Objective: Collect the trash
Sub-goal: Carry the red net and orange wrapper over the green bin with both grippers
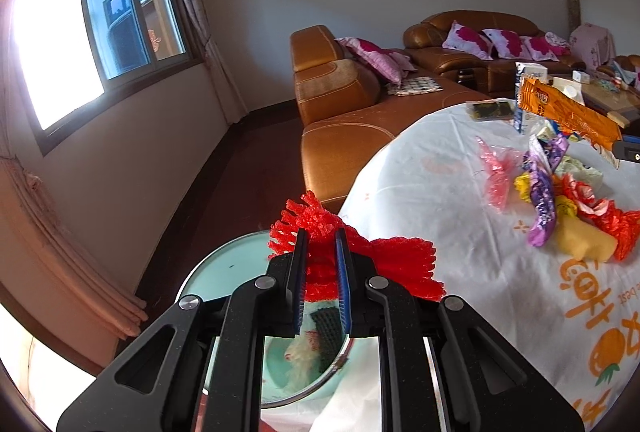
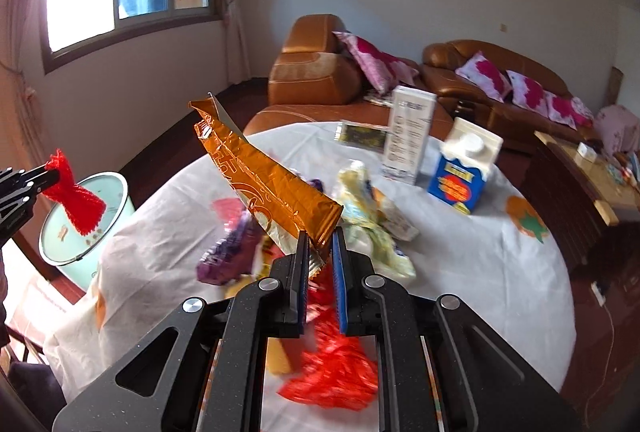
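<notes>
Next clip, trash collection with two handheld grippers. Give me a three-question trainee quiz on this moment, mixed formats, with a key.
1. True or false: the left gripper holds the red foam net over the mint-green trash bin.
2. What is the right gripper shut on? A. blue milk carton B. orange snack wrapper C. purple wrapper
3. Fill in: the tall white carton stands upright on the round ____.

Key:
1. True.
2. B, the orange snack wrapper; the blue milk carton stands untouched and the purple wrapper lies loose.
3. Table.

Bright window (image 1: 100, 32) w/ curtains, white walls, brown leather sofa (image 1: 344, 104), pink cushions.
</notes>
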Motion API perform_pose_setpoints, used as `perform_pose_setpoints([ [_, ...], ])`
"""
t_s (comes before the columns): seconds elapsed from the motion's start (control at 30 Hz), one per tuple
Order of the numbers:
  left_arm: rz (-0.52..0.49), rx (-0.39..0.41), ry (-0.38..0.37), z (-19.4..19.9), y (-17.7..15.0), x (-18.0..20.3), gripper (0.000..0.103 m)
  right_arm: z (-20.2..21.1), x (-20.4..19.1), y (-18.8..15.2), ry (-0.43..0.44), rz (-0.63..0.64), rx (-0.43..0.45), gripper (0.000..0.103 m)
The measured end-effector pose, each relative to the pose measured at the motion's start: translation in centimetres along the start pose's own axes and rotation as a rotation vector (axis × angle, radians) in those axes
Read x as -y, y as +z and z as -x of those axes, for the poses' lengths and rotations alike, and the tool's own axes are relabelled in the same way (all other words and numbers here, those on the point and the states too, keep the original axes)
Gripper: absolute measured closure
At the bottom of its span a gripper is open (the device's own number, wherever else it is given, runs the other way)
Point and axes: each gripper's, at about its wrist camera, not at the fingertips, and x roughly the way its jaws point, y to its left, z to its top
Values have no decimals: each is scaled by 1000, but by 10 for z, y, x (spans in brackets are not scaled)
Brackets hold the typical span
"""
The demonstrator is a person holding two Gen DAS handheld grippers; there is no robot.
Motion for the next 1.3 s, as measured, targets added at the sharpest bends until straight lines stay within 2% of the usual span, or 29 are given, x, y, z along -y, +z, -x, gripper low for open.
perform_pose_setpoints([
  [0.57, 40, -41, 148, -7, -20, -55, 90, -44, -83, 26, 148, 167, -29, 91],
  [1.3, 65, -79, 274, -16, -39, -96, 90, -84, -160, 47, 246, 337, -68, 91],
])
